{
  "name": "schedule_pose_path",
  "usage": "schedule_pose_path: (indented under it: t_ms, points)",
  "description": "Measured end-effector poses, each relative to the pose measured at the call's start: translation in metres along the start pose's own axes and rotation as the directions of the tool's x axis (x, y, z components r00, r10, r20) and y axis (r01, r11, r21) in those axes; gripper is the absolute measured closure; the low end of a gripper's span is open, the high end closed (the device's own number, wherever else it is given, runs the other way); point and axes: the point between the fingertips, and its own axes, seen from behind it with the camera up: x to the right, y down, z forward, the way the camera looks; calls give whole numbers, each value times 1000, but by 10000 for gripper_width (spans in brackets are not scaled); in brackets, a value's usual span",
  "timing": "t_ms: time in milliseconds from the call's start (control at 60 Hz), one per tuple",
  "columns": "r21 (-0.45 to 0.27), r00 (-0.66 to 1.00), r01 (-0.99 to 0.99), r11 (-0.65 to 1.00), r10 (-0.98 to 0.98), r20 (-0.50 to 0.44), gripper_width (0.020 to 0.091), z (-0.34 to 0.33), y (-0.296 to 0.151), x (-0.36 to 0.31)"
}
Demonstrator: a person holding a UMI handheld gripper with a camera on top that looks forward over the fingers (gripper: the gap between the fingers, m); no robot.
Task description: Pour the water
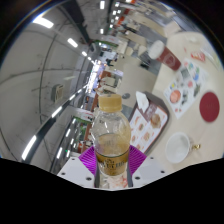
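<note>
A: Where does it stand now?

B: The hand-held gripper (112, 170) is pinching a clear bottle (110, 135) low on its body, both purple pads (90, 160) pressed against its sides. The bottle holds an amber-looking liquid in its lower part, and its neck points away from the camera. The whole view is rolled hard to 1 side, so I judge the bottle lifted off the tabletop (185, 60) and being tipped.

A: And the target?

B: A white cup (177, 149) sits on the tabletop to the right of the bottle, near a dark red round plate (210, 105) and some printed menu cards (180, 92). It is apart from the bottle, not under the neck.

A: So how to pour cleanly?

B: I'd bring the neck over the cup's rim first, then tilt slowly, keeping the squeeze firm; the bottle looks thin-walled and may flex or slip. I cannot tell whether the cap is off.
</note>
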Motion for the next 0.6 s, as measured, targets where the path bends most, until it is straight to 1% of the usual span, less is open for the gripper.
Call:
schedule_pose_path:
  t_ms: [67, 117, 167, 217, 267, 317, 367, 483, 600]
  points:
    - [67, 964, 264, 962, -262, -41, 738, -14, -38, -7]
    - [104, 904, 425, 899, -416, -97, 738, -23, -61, -12]
    - [131, 825, 563, 816, -544, -155, 738, -39, -90, -11]
    - [139, 733, 676, 724, -643, -222, 737, -45, -113, 2]
    - [117, 634, 767, 630, -718, -288, 737, -55, -130, 19]
    - [78, 546, 827, 556, -764, -345, 737, -61, -142, 43]
    - [32, 482, 860, 510, -789, -381, 738, -63, -148, 70]
    - [-56, 401, 883, 467, -809, -429, 736, -70, -155, 132]
    - [-116, 356, 889, 443, -827, -435, 735, -70, -153, 174]
